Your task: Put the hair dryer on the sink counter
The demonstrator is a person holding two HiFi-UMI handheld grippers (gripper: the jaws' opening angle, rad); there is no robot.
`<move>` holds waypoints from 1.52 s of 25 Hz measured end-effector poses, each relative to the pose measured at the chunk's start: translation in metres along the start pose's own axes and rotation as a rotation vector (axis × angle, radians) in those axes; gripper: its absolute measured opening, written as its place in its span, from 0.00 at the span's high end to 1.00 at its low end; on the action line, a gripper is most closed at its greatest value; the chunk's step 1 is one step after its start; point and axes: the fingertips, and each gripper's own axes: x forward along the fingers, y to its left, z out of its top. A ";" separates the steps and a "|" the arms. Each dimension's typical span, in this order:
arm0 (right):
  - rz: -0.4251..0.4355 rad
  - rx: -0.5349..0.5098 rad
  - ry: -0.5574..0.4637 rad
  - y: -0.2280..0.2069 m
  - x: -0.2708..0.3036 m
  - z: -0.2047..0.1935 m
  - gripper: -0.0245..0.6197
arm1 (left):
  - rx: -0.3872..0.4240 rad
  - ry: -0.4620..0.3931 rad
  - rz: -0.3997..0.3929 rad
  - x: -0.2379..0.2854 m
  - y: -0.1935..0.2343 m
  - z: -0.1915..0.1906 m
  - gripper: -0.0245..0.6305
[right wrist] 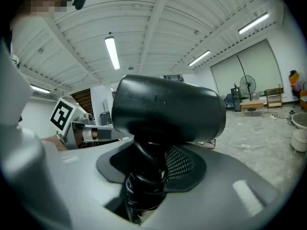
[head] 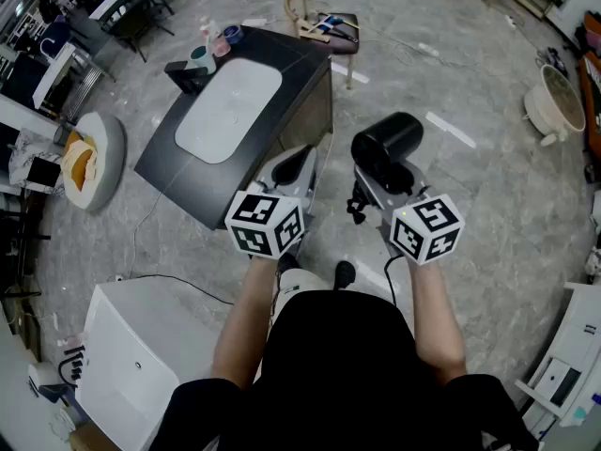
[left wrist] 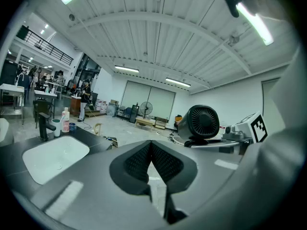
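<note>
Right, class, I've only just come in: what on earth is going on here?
A person stands by a dark sink counter with a gripper in each hand. The right gripper is clamped on a black hair dryer, low on its handle where the cord is coiled. The left gripper is shut and empty. The dryer is in the air beside the counter's near corner, not yet set down.
</note>
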 end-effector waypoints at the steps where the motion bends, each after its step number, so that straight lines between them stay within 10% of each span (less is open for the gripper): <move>1: 0.001 -0.007 -0.004 -0.001 -0.004 0.001 0.69 | 0.002 0.000 0.000 0.001 -0.005 0.000 0.96; 21: 0.063 -0.023 -0.026 -0.007 -0.032 0.005 0.69 | -0.005 0.016 0.030 -0.001 -0.041 -0.008 0.96; 38: 0.055 -0.039 -0.003 -0.026 0.048 0.028 0.69 | 0.000 0.036 0.035 0.036 0.030 0.007 0.96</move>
